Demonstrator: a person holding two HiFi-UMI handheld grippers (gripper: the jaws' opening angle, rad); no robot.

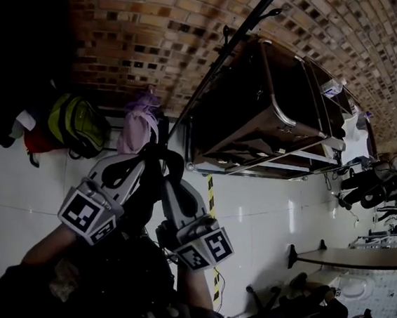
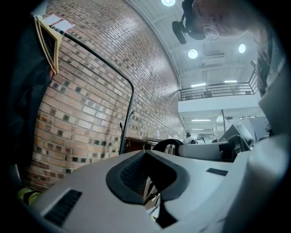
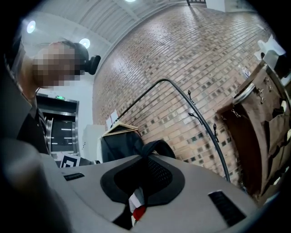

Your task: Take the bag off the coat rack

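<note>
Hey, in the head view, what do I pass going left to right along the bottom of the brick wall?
Green-and-yellow backpack → purple bag → black coat rack pole → brown metal-framed cabinet

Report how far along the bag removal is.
Done: the bag's strap looks clear of the coat rack; the rail stands apart, nothing hooked through the loop. In hand: the right tool and left tool both appear shut on that strap, side by side. Remaining: carry it away and set it down.
</note>
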